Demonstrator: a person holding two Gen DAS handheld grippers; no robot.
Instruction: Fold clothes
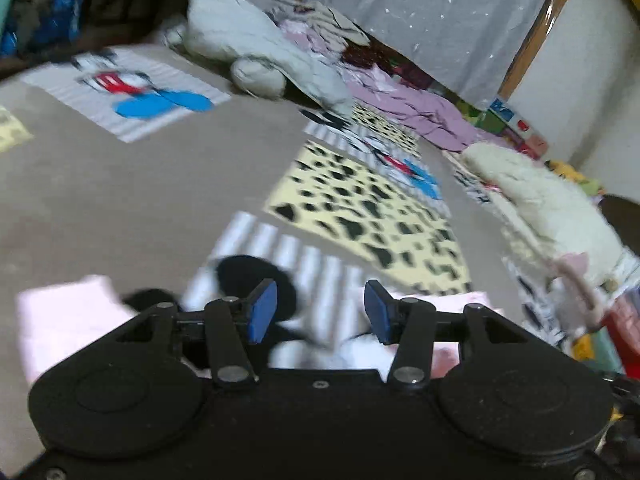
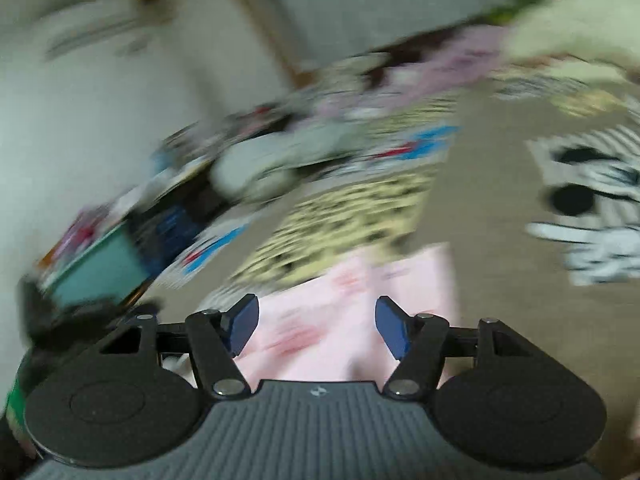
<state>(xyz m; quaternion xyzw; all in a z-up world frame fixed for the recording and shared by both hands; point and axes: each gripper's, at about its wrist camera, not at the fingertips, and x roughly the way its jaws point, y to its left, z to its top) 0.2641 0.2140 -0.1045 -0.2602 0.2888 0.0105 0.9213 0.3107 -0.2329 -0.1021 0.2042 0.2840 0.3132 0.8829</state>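
Pink garment (image 2: 352,312) is spread flat just ahead of the right gripper (image 2: 316,328), whose jaws are held apart and empty; the left gripper (image 1: 316,312) is likewise spread. An edge is best pinched squarely once motion blur settles.

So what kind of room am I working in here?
Most likely a bedroom: the work surface looks like a bed with a cartoon-print bedsheet, a grey plush toy lies at its far side, and clothes are heaped along the wall. A pink garment lies under the right gripper.
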